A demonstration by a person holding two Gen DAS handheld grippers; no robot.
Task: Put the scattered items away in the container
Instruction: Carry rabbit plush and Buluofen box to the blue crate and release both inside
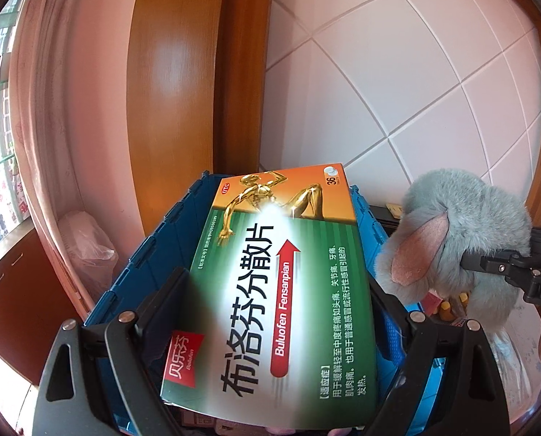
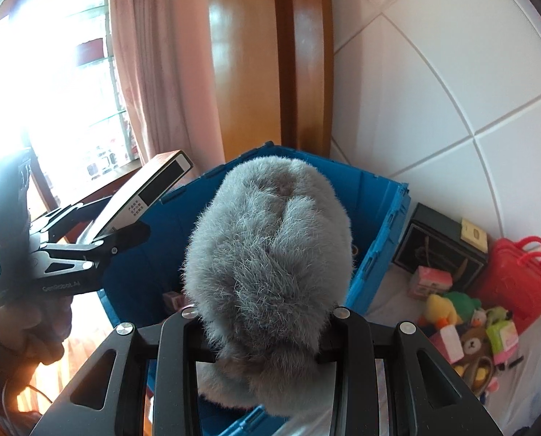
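Left wrist view: left hand-held gripper [image 1: 267, 330] clamps the medicine box [image 1: 270, 283] above the blue container [image 1: 154, 250]; level it before release.

Right wrist view: right hand-held gripper [image 2: 267, 338] pinches the grey plush toy [image 2: 267, 265] over the container's rim; lower inside first.

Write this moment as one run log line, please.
left claw: grips medicine box | right claw: grips grey plush | both over blue crate

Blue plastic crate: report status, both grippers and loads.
Left gripper clamped on green-and-orange cardboard medicine box, over blue plastic crate. Right gripper shut on grey furry plush toy, over crate. Nothing blocking the opening.
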